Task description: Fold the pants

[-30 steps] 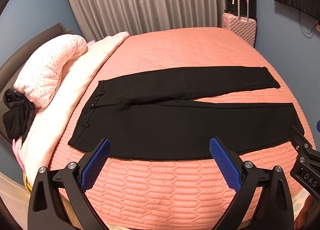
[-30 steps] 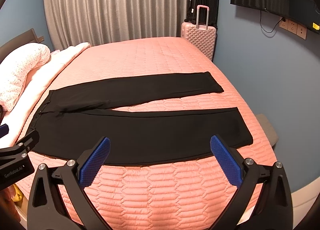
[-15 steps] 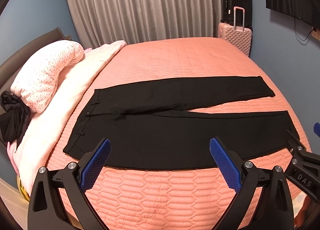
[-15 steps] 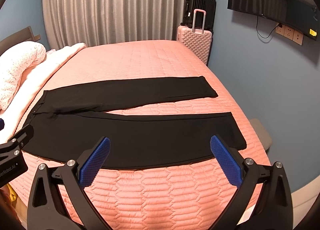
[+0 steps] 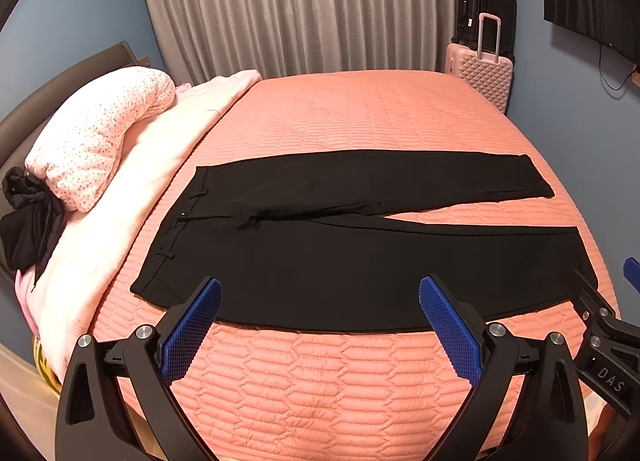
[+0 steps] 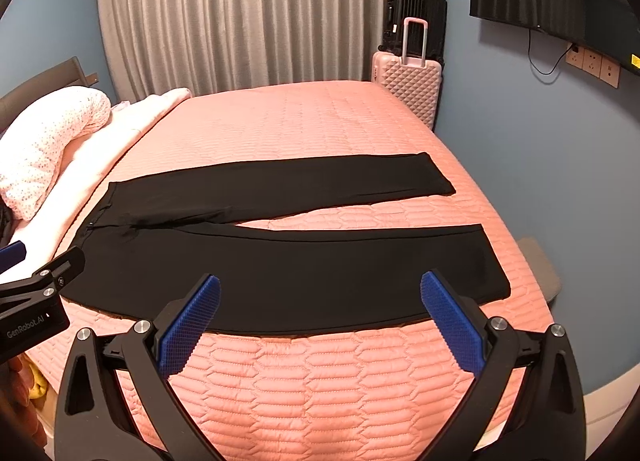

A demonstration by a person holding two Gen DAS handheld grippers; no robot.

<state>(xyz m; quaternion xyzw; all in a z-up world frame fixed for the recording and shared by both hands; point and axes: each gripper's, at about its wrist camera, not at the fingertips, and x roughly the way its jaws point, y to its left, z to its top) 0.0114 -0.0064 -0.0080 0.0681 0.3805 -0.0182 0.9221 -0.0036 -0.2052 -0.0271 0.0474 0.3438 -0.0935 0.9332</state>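
Two claws, mine, both spread wide, holding nothing: left claw [image 5: 320, 325], right claw [image 6: 320, 321]; pants [image 5: 360, 257] flat on bed [image 5: 360, 113], legs splayed, unfolded; next, I judge: grip near leg's edge, lay over far leg.

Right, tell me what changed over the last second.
Both cameras drew back slightly, so the black pants sit a little further off and lower in view. Left gripper and right gripper stayed open, holding nothing. Pants stayed flat on the pink quilted bedspread.
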